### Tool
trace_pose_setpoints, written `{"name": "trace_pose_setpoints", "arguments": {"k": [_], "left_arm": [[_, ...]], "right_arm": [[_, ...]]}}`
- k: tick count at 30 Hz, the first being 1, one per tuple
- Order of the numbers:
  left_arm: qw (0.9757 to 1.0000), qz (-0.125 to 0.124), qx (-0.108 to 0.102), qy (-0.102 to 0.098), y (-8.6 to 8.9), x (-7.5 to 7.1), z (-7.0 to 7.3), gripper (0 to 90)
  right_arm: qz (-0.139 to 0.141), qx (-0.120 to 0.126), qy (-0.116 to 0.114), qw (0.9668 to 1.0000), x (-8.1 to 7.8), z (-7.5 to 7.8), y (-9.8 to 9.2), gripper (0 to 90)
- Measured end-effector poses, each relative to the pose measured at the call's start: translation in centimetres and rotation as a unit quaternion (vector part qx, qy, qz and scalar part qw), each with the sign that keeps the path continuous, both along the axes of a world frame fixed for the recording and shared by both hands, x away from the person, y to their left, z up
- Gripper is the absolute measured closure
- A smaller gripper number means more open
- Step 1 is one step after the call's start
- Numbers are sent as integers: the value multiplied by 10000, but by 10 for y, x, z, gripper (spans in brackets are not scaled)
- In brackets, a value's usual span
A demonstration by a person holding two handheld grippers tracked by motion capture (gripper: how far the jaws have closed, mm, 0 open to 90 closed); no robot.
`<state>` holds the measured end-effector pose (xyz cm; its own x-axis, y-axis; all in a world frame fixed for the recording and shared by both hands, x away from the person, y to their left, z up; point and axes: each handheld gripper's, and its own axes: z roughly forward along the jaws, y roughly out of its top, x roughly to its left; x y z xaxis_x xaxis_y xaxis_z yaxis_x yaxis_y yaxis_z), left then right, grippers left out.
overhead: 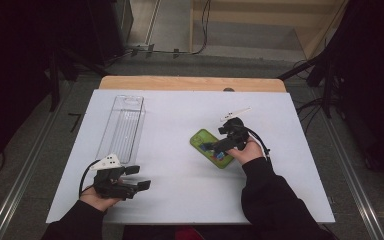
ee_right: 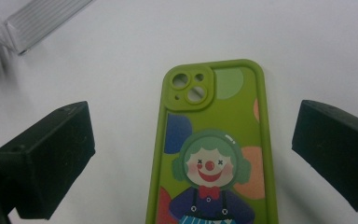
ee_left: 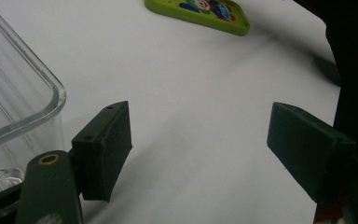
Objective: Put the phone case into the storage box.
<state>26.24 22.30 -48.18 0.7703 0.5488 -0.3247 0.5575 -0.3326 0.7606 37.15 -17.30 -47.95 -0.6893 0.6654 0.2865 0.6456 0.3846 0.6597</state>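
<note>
My right hand-held gripper (ee_right: 193, 154) hangs over the green phone case (ee_right: 214, 149), jaws spread wide to either side of it and gripping nothing, so I can judge a clean pinch across its narrow width. The case lies flat on the white bench (overhead: 180, 200), right of centre in the high view. My left hand-held gripper (overhead: 137, 177) waits open and empty at lower left, near the clear tray (overhead: 122, 127).

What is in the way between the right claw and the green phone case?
Nothing visible. The right claw is open right over the green phone case, one jaw on each side of it, with just bare white table around it.
</note>
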Motion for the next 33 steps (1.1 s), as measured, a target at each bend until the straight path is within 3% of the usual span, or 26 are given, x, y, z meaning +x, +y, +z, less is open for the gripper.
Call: {"name": "trace_pose_setpoints", "arguments": {"k": [33], "left_arm": [[10000,-17,3,-42,0,0,1,222]], "right_arm": [[-43,-244,114,9996,-4,-32,1,0]]}}
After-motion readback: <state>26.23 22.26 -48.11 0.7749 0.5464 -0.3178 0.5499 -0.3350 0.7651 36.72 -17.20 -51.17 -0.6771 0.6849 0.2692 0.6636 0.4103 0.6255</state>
